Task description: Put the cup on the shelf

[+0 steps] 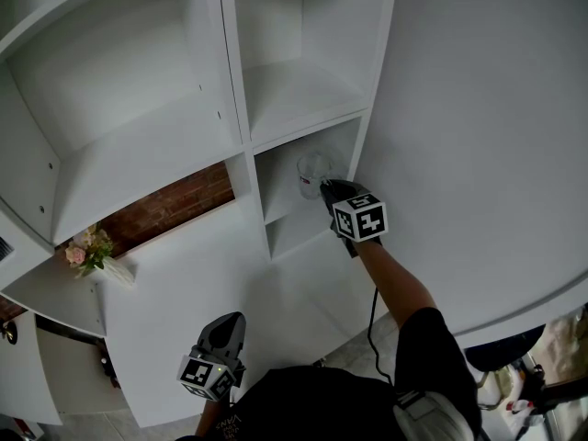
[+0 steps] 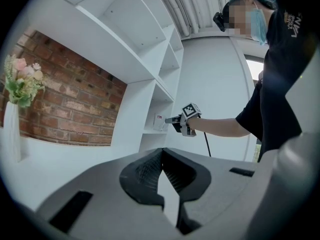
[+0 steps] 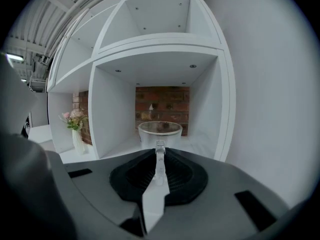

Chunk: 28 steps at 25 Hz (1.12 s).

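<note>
Where white boards split the shelf [image 1: 230, 145] into open compartments, shows a red-brown brick wall [image 1: 170, 208] behind. Farther left, on a white ledge: pink flowers [image 1: 84, 249] in a white vase [image 1: 118, 271]. Overhead in the right gripper view, ribbed ceiling [image 3: 45, 19] and a lit lamp [image 3: 14, 57].

Holds the clear glass cup [image 3: 160, 132] inside a compartment of the right-hand column: right gripper [image 3: 159, 158], fingers clamped on the handle [image 3: 158, 148]. Cannot tell whether the base rests on the board, hidden as it is.

Carries a small red-and-white label [image 1: 305, 183] on the glass, too small to read.

Hangs low, well apart from the shelf: left gripper [image 2: 161, 154], fingers pressed together at the tips, nothing between.

Bears black-and-white square markers on each cube [image 1: 360, 217]. White lettering on the black shirt [image 2: 287, 59], cut off and unreadable.
</note>
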{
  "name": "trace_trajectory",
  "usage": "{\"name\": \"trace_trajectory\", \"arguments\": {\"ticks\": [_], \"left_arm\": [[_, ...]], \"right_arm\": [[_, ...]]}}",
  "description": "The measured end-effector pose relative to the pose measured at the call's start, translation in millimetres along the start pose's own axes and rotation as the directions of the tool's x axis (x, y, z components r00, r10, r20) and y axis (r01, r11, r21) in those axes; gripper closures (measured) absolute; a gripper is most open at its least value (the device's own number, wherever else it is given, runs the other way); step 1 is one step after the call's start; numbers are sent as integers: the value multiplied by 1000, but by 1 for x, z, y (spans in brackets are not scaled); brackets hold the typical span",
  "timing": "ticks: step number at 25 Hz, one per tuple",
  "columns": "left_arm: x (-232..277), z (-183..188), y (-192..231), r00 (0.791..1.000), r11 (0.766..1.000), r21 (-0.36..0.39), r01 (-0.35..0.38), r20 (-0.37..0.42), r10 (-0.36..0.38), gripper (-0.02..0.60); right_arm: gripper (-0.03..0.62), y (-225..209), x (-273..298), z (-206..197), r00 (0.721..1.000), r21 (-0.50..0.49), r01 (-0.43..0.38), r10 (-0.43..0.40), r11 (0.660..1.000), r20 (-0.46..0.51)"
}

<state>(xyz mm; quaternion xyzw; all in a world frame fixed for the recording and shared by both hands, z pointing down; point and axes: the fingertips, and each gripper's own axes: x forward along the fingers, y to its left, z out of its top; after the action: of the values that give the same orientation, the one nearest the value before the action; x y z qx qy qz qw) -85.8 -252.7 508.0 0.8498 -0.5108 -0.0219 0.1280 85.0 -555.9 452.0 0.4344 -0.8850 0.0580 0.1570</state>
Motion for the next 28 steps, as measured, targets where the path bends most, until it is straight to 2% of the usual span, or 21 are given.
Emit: {"name": "trace_trajectory", "arguments": {"ticks": [9,28], "left_arm": [[-2,2,-2,1000,1000,3,-27,16,27,574],[6,4,-3,999,999,17,-27,24,27,574]], "right_arm": [[554,-4,21,5,1000,3,-2,2,1000,-22],[553,-1,67,23,998,14,-4,5,1000,-55]]}}
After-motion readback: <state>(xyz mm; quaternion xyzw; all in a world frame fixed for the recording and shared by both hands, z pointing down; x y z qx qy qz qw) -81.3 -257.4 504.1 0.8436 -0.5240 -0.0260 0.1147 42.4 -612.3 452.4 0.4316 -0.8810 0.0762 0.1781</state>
